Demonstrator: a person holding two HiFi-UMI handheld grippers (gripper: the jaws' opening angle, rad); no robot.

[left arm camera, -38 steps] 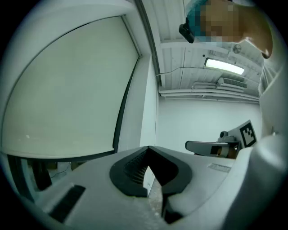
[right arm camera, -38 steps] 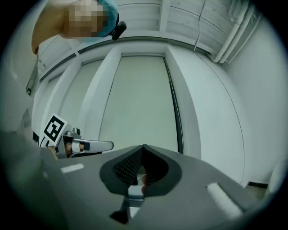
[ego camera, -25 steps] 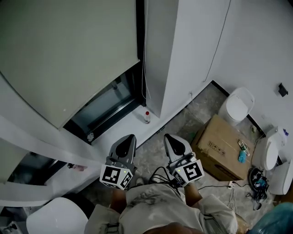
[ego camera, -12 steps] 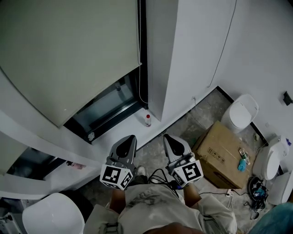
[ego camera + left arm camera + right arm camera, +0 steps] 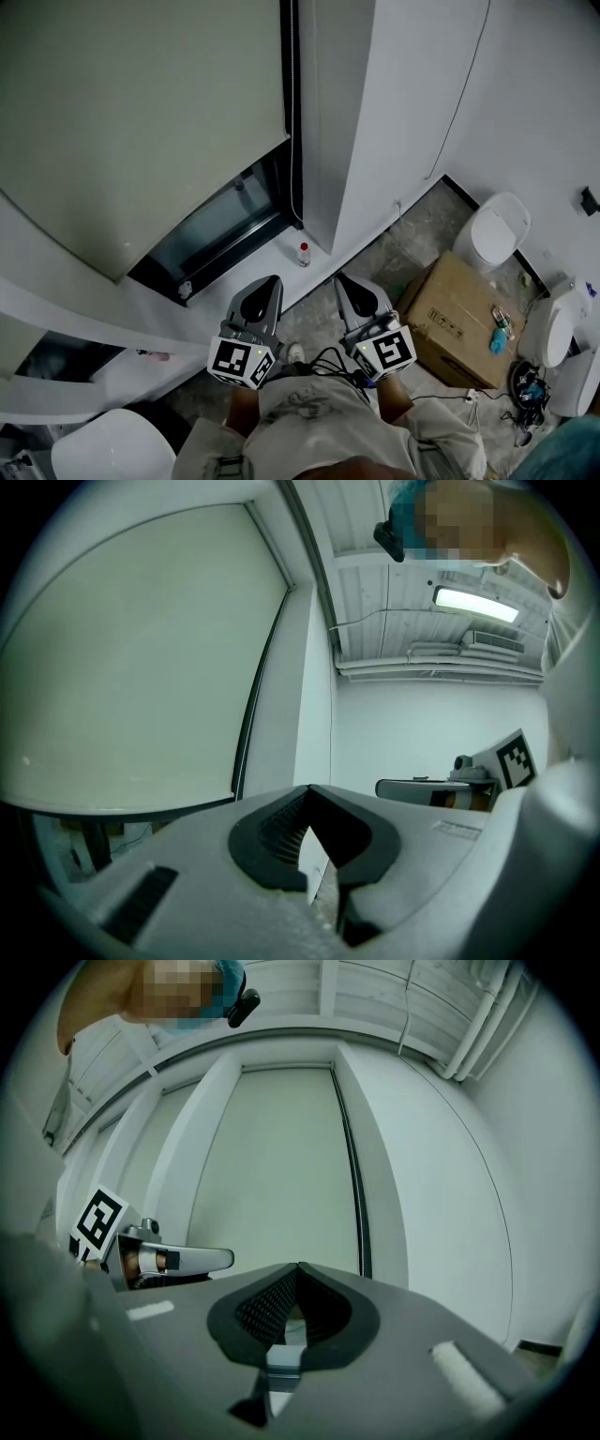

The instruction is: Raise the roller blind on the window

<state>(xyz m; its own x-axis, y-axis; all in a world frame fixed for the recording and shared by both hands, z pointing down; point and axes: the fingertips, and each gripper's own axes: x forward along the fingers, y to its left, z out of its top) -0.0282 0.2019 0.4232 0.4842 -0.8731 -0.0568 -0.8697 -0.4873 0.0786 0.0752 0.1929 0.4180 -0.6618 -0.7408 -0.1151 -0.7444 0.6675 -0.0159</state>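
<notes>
The roller blind (image 5: 141,122) is seen drawn down over most of the window, ahead of both grippers and well apart from them. The left gripper (image 5: 265,286) and right gripper (image 5: 349,284) are held side by side, each clenched on nothing. A small bottle (image 5: 303,253) is set on the white ledge (image 5: 187,314) below the glass, and a cardboard box (image 5: 455,319) and a white toilet bowl (image 5: 497,230) are placed on the mottled grey floor (image 5: 398,253) to the right.

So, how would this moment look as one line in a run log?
stage: facing window | roller blind: mostly down, untouched | left gripper: shut, empty | right gripper: shut, empty
</notes>
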